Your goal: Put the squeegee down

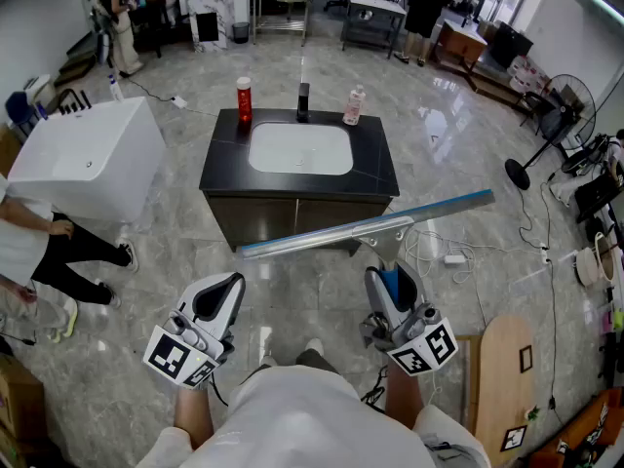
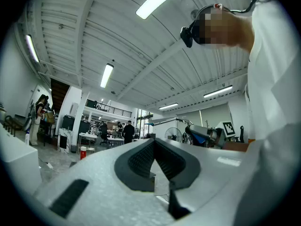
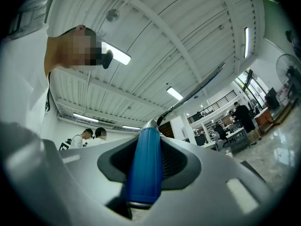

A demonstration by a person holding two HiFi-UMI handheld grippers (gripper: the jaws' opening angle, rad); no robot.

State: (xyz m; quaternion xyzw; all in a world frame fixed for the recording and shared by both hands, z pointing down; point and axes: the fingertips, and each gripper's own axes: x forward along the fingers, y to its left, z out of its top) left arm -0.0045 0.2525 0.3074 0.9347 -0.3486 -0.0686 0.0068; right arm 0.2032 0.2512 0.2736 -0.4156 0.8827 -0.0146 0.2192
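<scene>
The fingers (image 3: 173, 161) of the right gripper (image 1: 392, 283) were clamped on the blue handle (image 3: 146, 164) of the squeegee (image 1: 366, 224). The squeegee was held in the air, its long blade stretched from left to right in front of the near side of a black sink counter (image 1: 375, 169), with the right end tilted farther away. At the near left, the left gripper (image 1: 226, 289) had its tips pressed together, empty, well apart from the squeegee.

White shirt (image 1: 292, 412) — grey tongs (image 1: 230, 283) (marker cubes (image 1: 177, 357))
</scene>
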